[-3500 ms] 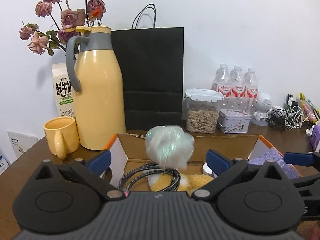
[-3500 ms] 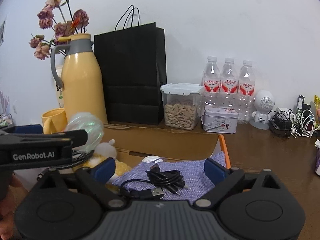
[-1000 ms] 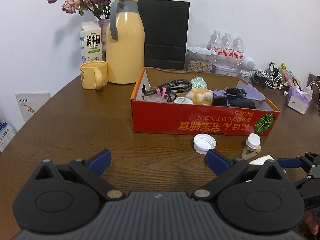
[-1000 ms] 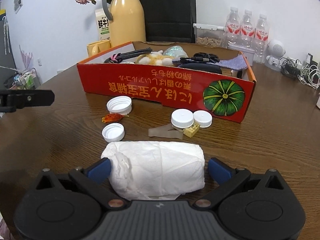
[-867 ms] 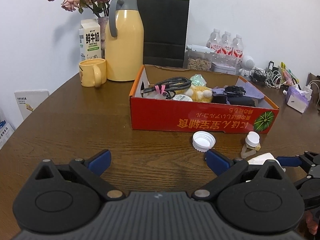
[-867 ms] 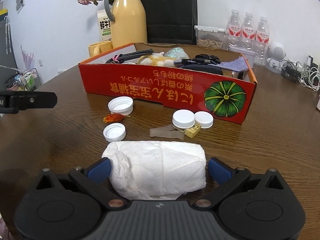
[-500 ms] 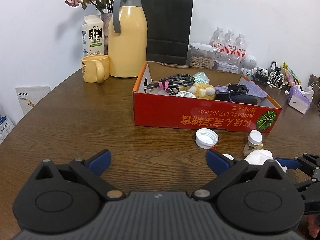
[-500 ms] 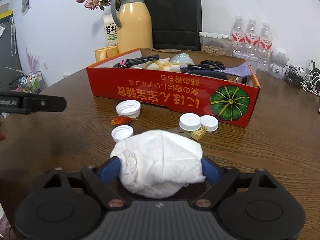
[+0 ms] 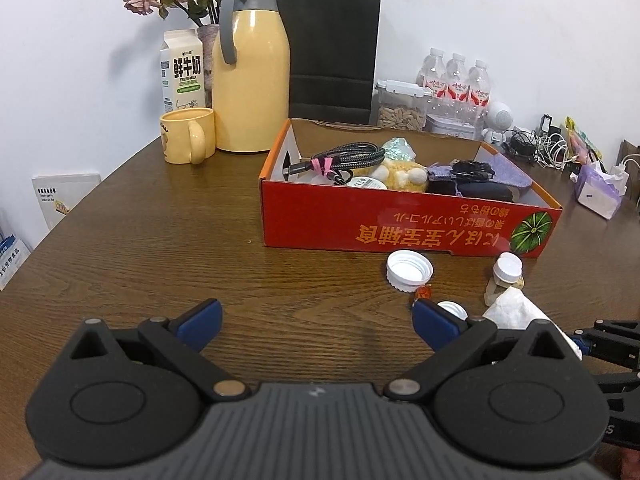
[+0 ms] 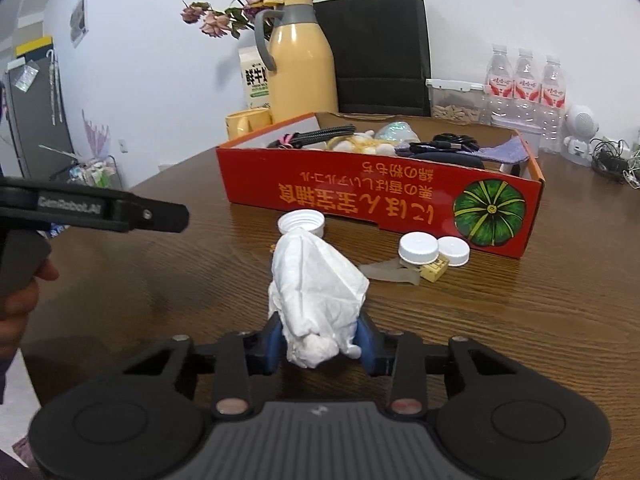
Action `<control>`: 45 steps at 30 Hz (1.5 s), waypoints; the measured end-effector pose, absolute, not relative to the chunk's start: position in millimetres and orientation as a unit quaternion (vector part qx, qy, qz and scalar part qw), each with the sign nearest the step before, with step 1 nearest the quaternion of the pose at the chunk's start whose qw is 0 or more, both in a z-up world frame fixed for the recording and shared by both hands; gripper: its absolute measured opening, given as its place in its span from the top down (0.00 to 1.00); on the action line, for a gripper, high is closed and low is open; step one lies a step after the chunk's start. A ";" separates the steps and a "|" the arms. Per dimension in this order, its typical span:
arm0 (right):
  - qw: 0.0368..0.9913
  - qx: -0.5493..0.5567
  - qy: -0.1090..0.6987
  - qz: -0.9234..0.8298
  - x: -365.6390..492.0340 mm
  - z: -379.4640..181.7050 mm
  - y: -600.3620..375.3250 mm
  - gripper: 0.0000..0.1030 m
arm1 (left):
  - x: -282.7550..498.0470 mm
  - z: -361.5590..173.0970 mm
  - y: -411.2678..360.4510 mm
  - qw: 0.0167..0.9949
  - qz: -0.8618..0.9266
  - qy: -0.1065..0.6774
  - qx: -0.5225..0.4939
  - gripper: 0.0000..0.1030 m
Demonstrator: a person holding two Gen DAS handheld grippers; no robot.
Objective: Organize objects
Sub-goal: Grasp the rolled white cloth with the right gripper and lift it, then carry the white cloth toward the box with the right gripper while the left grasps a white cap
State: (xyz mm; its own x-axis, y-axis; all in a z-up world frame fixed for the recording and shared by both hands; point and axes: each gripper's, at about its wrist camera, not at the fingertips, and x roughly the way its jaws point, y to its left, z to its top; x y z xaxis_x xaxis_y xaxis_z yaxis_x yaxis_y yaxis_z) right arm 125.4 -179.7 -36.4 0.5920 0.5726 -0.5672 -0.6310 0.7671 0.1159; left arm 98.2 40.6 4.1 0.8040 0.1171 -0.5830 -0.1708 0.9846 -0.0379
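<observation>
My right gripper has its jaws closing on a crumpled white tissue wad; both blue pads press its lower end, and the wad sticks up and forward above the brown table. In the left wrist view the wad shows at the right, beside the right gripper. My left gripper hangs open over bare table with nothing between its fingers. The red cardboard box ahead holds a braided cable, a plush toy and a purple cloth.
White caps and a small capped bottle lie in front of the box. A yellow thermos, mug, milk carton, black bag and water bottles line the back wall. A tissue pack and cables sit at the right.
The right jaws have closed from wide apart onto the tissue wad, squeezing it narrow and tipping it upright. Earlier both grippers were over the box. The left gripper has stayed open.
</observation>
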 end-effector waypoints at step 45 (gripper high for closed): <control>0.924 0.015 0.269 0.272 153.4 -30.8 -232.0 0.68 | 143.1 -32.5 -36.5 0.942 0.035 0.328 -0.053 0.72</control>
